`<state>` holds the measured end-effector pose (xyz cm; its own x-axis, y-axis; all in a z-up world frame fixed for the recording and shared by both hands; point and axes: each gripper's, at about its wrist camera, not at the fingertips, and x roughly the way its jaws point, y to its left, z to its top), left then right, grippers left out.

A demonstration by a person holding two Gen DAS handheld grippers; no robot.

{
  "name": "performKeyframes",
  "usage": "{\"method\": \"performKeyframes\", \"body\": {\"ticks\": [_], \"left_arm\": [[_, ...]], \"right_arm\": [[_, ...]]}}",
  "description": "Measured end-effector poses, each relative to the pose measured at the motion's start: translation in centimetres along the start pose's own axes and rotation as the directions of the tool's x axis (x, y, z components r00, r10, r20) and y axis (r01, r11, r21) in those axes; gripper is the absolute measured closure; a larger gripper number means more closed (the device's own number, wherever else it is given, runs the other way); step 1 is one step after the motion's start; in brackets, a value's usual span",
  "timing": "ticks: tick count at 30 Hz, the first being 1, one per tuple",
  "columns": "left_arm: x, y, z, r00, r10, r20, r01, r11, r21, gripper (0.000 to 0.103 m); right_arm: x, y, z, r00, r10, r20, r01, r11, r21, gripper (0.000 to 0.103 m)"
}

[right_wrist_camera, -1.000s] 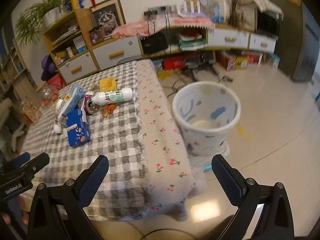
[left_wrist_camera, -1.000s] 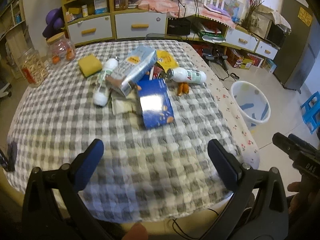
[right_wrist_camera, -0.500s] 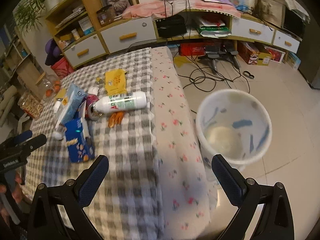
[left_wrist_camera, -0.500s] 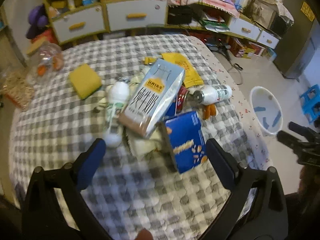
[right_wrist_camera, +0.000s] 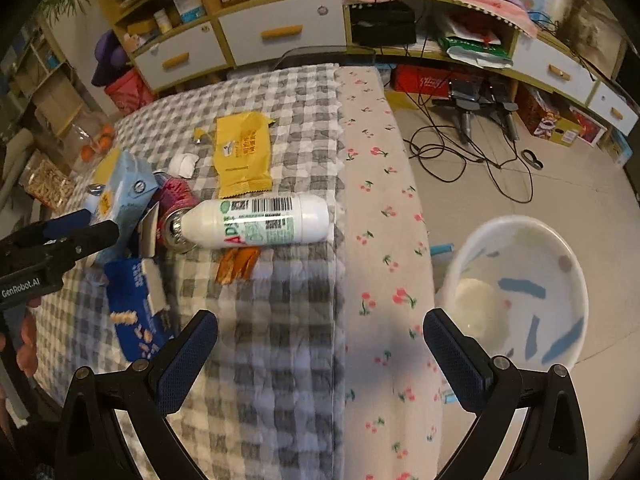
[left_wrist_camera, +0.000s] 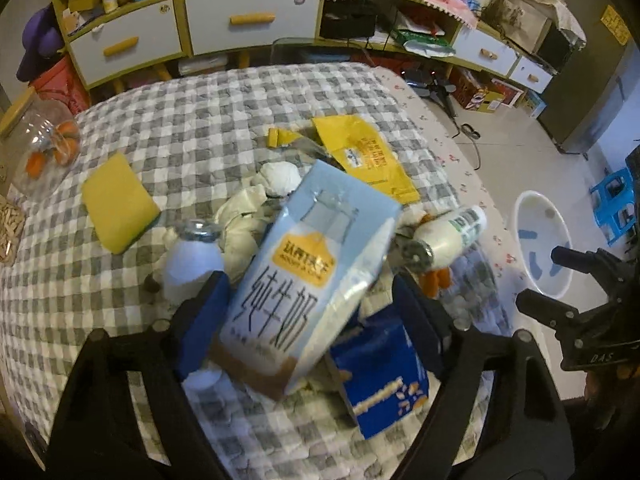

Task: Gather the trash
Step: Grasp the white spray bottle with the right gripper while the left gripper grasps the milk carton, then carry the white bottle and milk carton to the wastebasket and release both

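The left gripper (left_wrist_camera: 308, 312) has come forward; its jaws are closing around the milk carton (left_wrist_camera: 308, 276), not yet gripping.

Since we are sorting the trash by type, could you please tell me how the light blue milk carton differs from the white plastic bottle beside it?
The milk carton is a boxy, flat-sided, light blue pack; the white plastic bottle is round with a barcode label. The carton sits tilted atop the pile, between the closing jaws of the left gripper; the bottle lies on its side on the checked cloth, with no gripper on it. Both sit on the table, not yet in the bin.
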<state>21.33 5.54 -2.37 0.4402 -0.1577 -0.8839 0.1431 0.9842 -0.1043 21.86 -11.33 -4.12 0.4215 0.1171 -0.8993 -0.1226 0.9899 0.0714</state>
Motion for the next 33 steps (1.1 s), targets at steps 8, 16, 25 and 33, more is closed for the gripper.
{"method": "performKeyframes", "body": {"ticks": [8,16,25,33], "left_arm": [[-0.4,0.0,0.1,0.999,0.034,0.014,-0.033,0.999,-0.01,0.033],[-3.6,2.0,-0.9,0.998,0.025,0.054,-0.02,0.996,-0.091,0.035],[-4.8,3.9,-2.6,0.998,0.043,0.051,-0.037,0.991,-0.125,0.035],[-5.3,4.0,-3.1,0.998,0.037,0.06,-0.027,0.989,-0.147,0.035]], "right_arm": [[2.1,3.5,2.1,1.0,-0.026,0.004,0.026,0.981,-0.19,0.0],[4.6,7.9,3.0,0.991,-0.114,0.075,0.134,0.914,-0.383,0.0],[7.5,10.4,3.4,0.98,-0.166,0.113,0.2,0.852,-0.484,0.035],[5.5,10.5,3.2,0.975,-0.146,0.166,0.209,0.851,-0.482,0.057]]}}
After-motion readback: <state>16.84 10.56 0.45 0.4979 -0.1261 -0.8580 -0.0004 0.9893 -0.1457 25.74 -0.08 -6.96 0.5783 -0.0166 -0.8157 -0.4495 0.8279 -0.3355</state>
